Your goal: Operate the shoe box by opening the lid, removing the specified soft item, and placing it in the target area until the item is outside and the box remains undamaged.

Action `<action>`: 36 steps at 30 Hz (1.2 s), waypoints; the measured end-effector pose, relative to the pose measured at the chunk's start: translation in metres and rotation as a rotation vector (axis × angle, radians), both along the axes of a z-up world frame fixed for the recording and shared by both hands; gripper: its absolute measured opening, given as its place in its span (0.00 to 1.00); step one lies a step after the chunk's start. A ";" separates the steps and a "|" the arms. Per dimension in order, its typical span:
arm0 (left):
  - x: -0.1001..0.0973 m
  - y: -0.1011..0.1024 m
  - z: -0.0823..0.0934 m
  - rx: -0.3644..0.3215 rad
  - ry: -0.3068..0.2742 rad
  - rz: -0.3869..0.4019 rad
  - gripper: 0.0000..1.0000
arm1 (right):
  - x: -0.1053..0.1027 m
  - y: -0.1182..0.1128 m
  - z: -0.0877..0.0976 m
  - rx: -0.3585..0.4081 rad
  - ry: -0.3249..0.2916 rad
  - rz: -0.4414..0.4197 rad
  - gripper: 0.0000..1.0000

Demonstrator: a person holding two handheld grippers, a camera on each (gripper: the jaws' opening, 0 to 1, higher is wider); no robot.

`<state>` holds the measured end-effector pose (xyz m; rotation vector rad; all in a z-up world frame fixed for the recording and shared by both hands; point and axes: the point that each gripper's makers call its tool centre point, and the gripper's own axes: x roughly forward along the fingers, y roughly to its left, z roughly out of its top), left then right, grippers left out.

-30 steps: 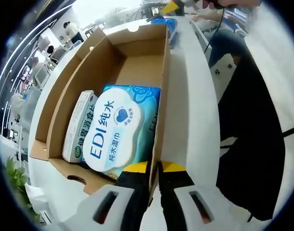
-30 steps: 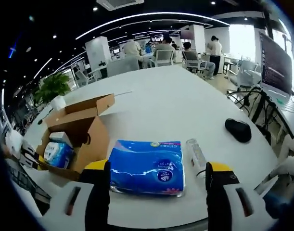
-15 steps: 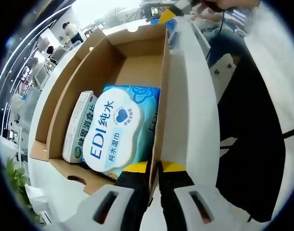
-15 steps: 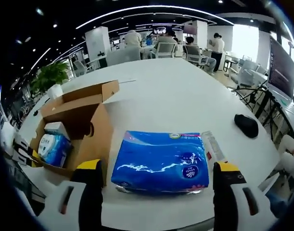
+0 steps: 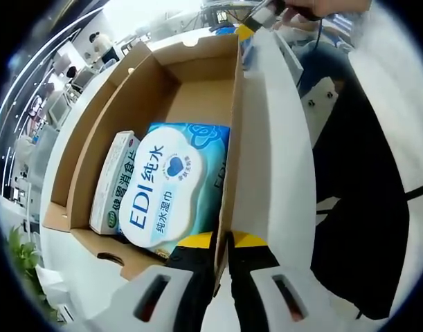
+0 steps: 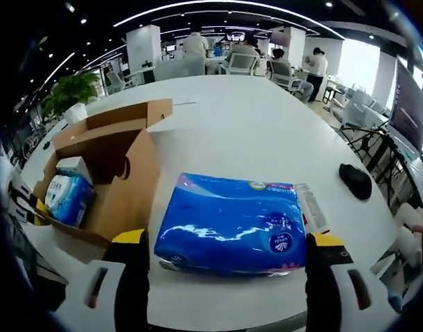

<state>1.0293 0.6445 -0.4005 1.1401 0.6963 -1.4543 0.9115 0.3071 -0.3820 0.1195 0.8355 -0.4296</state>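
Cardboard shoe box (image 5: 197,90) stood open on the white table (image 6: 266,131), its wall pinched by the left gripper (image 5: 223,242). Beside the box, the blue tissue pack (image 6: 232,225) lay between the right gripper's (image 6: 221,252) wide-open jaws, untouched.

Matt cardboard shoe box (image 5: 197,97), glossy plastic tissue pack (image 6: 232,225)

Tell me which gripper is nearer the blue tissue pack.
Right. The right gripper is open, its fingers either side of the blue tissue pack on the table. The left gripper is shut on the cardboard box wall, beside the pack.
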 end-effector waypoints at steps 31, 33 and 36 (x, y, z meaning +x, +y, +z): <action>0.001 0.000 -0.002 0.001 -0.001 0.006 0.07 | 0.015 -0.005 0.024 -0.022 -0.122 0.091 0.97; 0.001 0.000 -0.002 0.001 0.000 0.006 0.07 | 0.015 -0.008 0.032 -0.057 -0.125 0.077 0.96; 0.001 0.000 -0.002 -0.001 -0.001 0.003 0.07 | 0.014 -0.006 0.043 -0.067 -0.134 0.076 0.92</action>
